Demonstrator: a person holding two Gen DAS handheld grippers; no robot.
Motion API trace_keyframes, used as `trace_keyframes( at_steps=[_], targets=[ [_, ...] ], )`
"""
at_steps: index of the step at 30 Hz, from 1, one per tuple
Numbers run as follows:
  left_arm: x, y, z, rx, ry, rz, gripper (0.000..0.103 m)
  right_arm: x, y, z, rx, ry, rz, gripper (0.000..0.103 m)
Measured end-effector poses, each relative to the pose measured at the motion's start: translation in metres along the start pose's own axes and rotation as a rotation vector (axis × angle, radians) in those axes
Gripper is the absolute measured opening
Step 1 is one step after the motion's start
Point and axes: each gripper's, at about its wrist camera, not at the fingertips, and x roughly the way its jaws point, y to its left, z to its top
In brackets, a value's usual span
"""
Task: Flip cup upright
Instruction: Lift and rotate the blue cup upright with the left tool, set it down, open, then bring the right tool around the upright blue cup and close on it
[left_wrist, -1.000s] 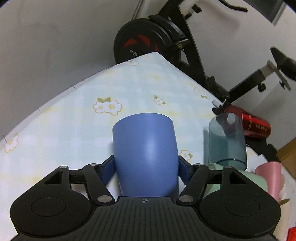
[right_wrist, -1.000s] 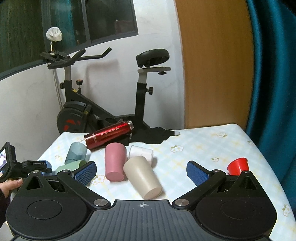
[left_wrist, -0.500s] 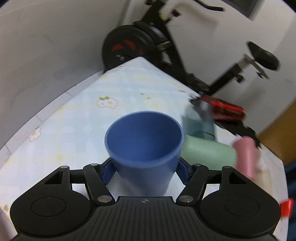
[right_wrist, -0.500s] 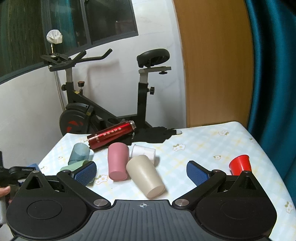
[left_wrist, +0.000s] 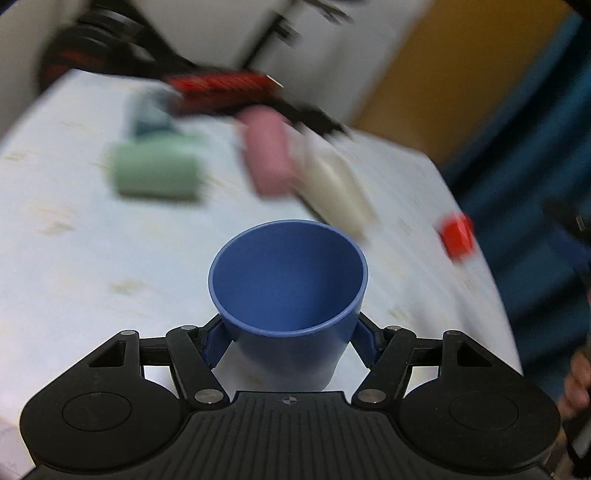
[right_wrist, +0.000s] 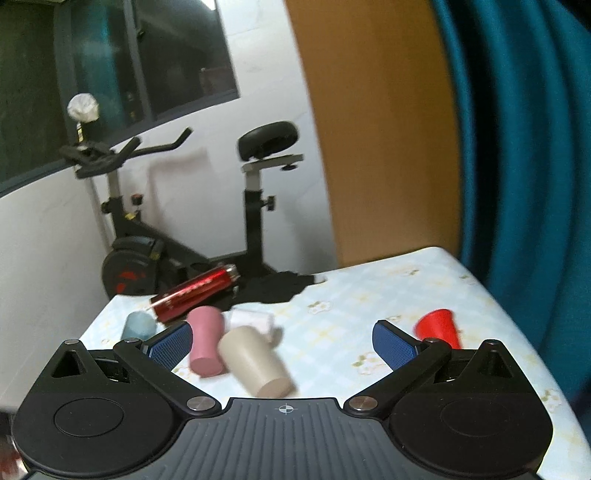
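Clamping the blue cup (left_wrist: 288, 291), mouth seemingly up, left hand-held gripper (left_wrist: 288, 341); right one (right_wrist: 282, 341) wide.

The left wrist camera is sitting just behind the left tool (left_wrist: 288, 338), looking down and forward across the table (left_wrist: 74, 266), close to the blue cup (left_wrist: 288, 295). The right wrist camera is looking more level over the right tool (right_wrist: 282, 341). Both are taking in the pink cup (left_wrist: 267, 155) (right_wrist: 207, 345) and red bottle (left_wrist: 221, 86) (right_wrist: 195, 291) ahead.
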Motion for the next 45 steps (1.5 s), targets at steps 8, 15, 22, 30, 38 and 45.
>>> trace_keyframes(
  at_steps=[8, 15, 22, 30, 38, 45],
  targets=[
    [0.074, -0.054, 0.006, 0.084, 0.126, -0.08, 0.07, -0.014, -0.036, -0.006, 0.019, -0.015, -0.086, 0.103],
    [0.115, -0.08, 0.019, 0.113, 0.137, -0.072, 0.069, -0.017, -0.058, -0.012, 0.041, -0.009, -0.143, 0.103],
    [0.133, -0.077, 0.024, 0.039, 0.164, -0.057, 0.069, -0.012, -0.064, -0.014, 0.047, -0.001, -0.164, 0.103],
    [0.135, -0.067, 0.024, -0.013, 0.159, -0.066, 0.071, -0.007, -0.062, -0.015, 0.037, 0.011, -0.166, 0.103],
    [0.08, -0.057, 0.025, 0.024, 0.023, -0.057, 0.072, -0.001, -0.057, -0.014, 0.041, 0.044, -0.137, 0.103],
    [0.017, -0.02, 0.025, -0.023, -0.202, 0.091, 0.081, 0.01, -0.043, -0.015, 0.009, 0.079, -0.094, 0.103]
  ],
)
